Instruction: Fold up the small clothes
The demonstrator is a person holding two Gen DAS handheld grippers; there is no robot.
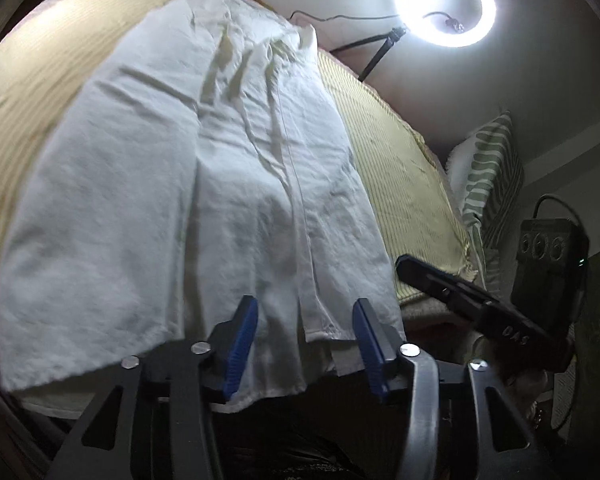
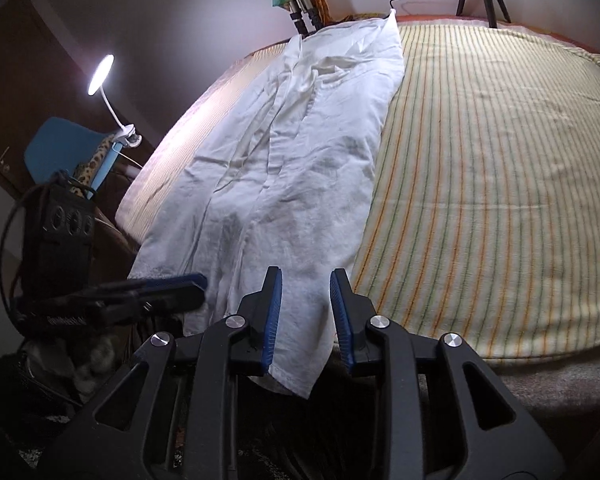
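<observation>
A white garment (image 1: 204,184) lies lengthwise on a striped bed, its near hem hanging over the front edge. It also shows in the right wrist view (image 2: 300,168). My left gripper (image 1: 305,312) is open, its blue pads on either side of the hem near the garment's right side. My right gripper (image 2: 305,284) is open, its pads straddling the garment's near right corner. Neither gripper pinches the cloth. The right gripper's black body (image 1: 460,292) shows at the right of the left wrist view, and the left gripper's (image 2: 140,296) at the left of the right wrist view.
The bed has a yellow striped cover (image 2: 500,184). A ring light (image 1: 446,4) on a stand shines at the far side. A green patterned pillow (image 1: 488,168) stands at the right. A clip lamp (image 2: 102,74) and a blue chair (image 2: 56,148) are at the left.
</observation>
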